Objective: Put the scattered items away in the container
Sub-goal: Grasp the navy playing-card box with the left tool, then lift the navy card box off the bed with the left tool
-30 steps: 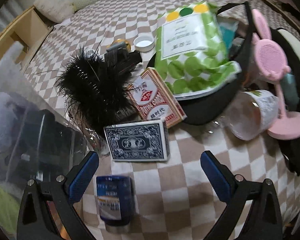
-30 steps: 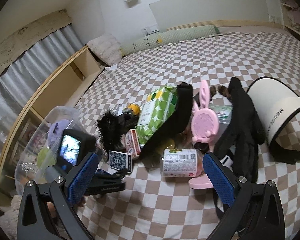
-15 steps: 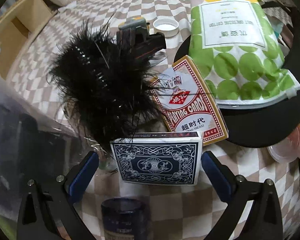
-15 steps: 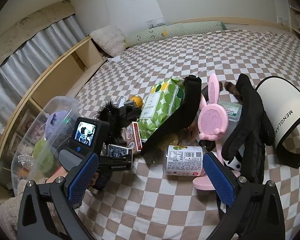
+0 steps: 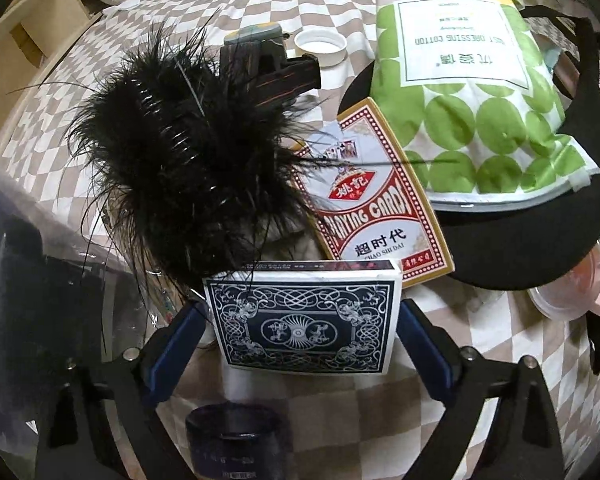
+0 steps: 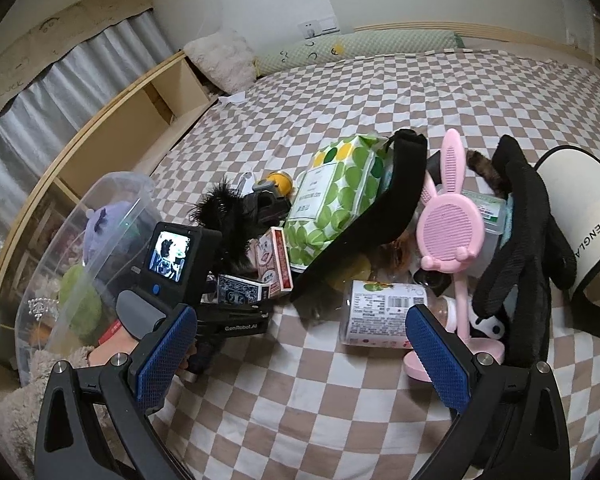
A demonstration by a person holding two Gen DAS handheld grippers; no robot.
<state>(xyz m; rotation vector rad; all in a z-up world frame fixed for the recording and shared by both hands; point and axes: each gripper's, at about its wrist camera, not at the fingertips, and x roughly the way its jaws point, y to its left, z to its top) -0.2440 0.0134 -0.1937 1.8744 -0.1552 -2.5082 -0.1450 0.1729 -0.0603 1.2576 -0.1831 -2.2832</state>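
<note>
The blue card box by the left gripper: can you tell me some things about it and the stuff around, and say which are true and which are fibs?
1. The blue card box sits between the left gripper's fingers. True.
2. The right gripper holds the pink bunny brush. False: its open jaws hold nothing.
3. The red card box lies beside the black feathers. True.
4. The green dotted pack is inside the clear bin. False: it lies on the bed.

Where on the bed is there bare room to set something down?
Free: checkered bedspread in front of the clutter, and the stretch toward the pillows. Crowded: around the blue card box, black feather piece and pink bunny mirror.
</note>
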